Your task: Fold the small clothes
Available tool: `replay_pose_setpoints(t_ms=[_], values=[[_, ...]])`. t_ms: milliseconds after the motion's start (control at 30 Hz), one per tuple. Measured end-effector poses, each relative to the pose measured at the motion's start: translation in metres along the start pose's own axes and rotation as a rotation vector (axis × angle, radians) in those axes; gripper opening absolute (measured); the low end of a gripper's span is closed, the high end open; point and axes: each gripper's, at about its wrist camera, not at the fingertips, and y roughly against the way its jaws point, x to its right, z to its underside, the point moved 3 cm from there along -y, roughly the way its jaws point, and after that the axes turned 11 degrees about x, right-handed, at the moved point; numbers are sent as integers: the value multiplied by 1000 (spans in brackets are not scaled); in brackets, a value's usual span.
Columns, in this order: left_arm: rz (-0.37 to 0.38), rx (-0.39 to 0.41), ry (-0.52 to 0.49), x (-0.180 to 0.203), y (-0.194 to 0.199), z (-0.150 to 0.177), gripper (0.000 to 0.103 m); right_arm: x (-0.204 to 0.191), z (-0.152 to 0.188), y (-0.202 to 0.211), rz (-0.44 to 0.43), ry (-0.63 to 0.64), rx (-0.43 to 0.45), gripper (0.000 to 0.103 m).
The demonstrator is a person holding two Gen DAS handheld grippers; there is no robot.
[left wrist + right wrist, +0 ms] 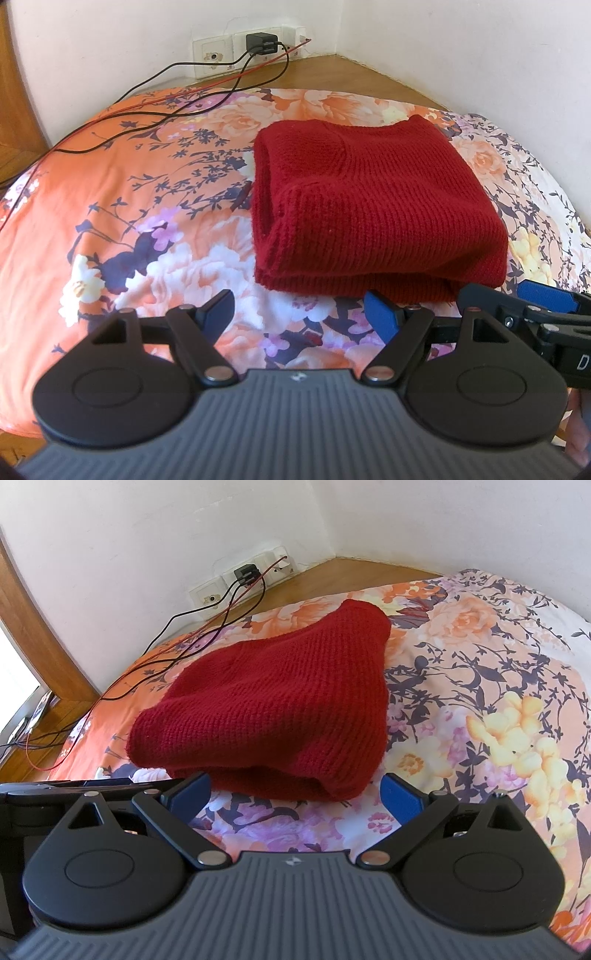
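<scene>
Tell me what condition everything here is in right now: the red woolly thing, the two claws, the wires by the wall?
Dark red knitted garment: folded into a thick bundle, lying on the floral bedspread.
Left claw: open, empty, just short of the garment.
Right claw: open, empty, at the garment's near edge.
Black charger: plugged into the wall socket.
Black and red cables: trailing loose across the bedspread.

White walls [480, 44], wood ledge [332, 572], floral bedsheet [110, 221], daylit rm

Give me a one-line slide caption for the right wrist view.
Open right tongs poised at the near edge of a folded red knit garment lying on a floral bedspread.
</scene>
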Motion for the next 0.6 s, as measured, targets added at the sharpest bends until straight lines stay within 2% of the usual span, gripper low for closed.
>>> replay_pose_setpoints(t_ms=[600], values=[[-1,-6,-3,1,1,1,79,0,1,1,-3,6,1,101]])
